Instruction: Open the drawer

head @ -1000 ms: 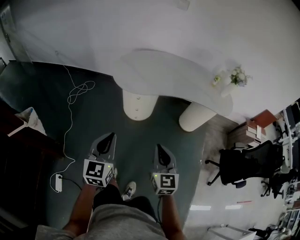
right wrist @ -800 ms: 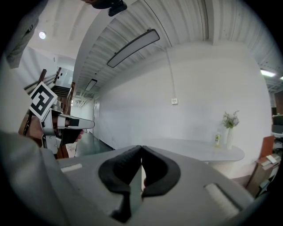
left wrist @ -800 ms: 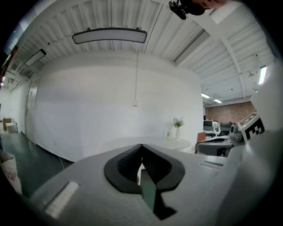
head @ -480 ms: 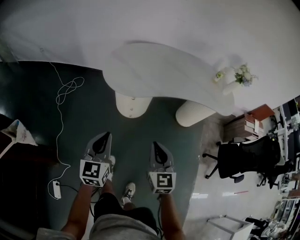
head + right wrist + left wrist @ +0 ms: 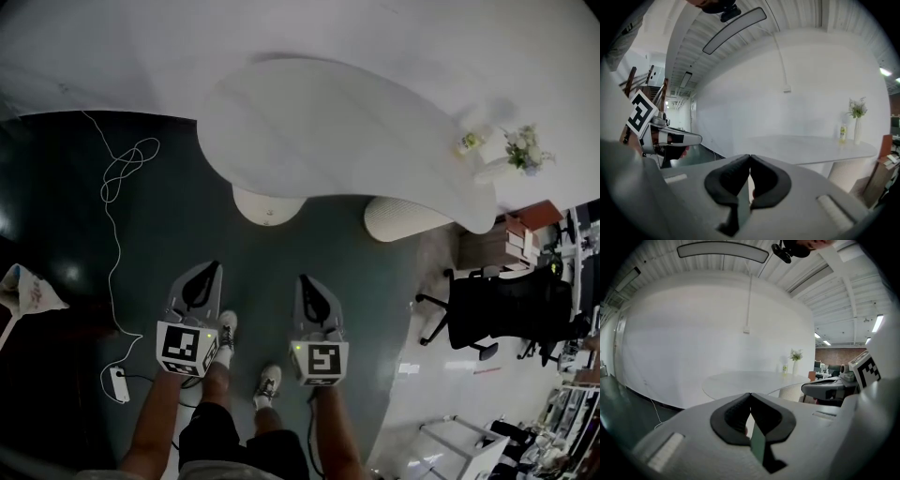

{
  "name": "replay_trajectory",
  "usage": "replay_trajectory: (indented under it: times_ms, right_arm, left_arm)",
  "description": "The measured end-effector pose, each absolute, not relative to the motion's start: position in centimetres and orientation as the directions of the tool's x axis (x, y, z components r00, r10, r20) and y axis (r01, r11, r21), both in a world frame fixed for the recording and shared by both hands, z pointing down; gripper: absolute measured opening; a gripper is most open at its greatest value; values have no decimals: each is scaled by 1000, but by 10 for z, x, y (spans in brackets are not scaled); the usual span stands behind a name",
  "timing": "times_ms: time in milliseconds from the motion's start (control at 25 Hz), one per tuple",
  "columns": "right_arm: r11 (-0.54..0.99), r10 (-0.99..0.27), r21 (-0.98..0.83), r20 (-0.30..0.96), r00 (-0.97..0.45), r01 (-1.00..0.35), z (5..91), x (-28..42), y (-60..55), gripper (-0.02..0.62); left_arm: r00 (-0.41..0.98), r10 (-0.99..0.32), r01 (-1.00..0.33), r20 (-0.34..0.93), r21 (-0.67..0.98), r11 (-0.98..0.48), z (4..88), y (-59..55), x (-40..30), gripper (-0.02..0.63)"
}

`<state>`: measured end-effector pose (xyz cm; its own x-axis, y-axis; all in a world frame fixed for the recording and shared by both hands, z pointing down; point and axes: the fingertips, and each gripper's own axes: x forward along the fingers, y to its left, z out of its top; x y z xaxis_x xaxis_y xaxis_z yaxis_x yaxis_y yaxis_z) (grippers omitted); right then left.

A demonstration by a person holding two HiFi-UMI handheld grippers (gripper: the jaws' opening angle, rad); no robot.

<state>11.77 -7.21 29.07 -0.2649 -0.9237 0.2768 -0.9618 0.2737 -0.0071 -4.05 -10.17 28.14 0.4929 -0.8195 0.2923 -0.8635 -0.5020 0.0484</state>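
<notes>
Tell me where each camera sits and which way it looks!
Head view: on the person's head, looking steeply down at the white table, floor, the person's legs, left gripper and right gripper.
Left gripper view: on the left gripper, looking along its shut jaws toward the table.
Right gripper view: on the right gripper, along its shut jaws toward the table.
Shared: both gripper views show the flower vase.

Head view: I look from above, steeply down, onto the floor (image 5: pixel 309 234). The left gripper (image 5: pixel 212 267) and right gripper (image 5: pixel 302 278) sit close below me, and the white table (image 5: pixel 337 131) lies farther ahead.
Left gripper view: I ride low on the left gripper, facing almost level over its jaws toward the table and the wall (image 5: pixel 693 343).
Right gripper view: the same outlook from the right gripper, just beside it.
Shared: all three views take in the table and the flowers (image 5: pixel 523 145). Each gripper view catches the other gripper at its edge.
</notes>
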Motion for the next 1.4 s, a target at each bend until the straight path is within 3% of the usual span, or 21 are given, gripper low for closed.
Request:
replay_trajectory:
  times_ms: [760,1400]
  right_arm:
    - [279,-881,-6,395,-259,-960,518,100,-166,5]
    - [269,-873,-3,421,-245,-963,689,107,-201,5]
  left_arm:
    - [488,-799,-865,351,73,-496,486,-181,-67,9]
    - [492,-787,-859,372,58,-509,653,-208,-64,9]
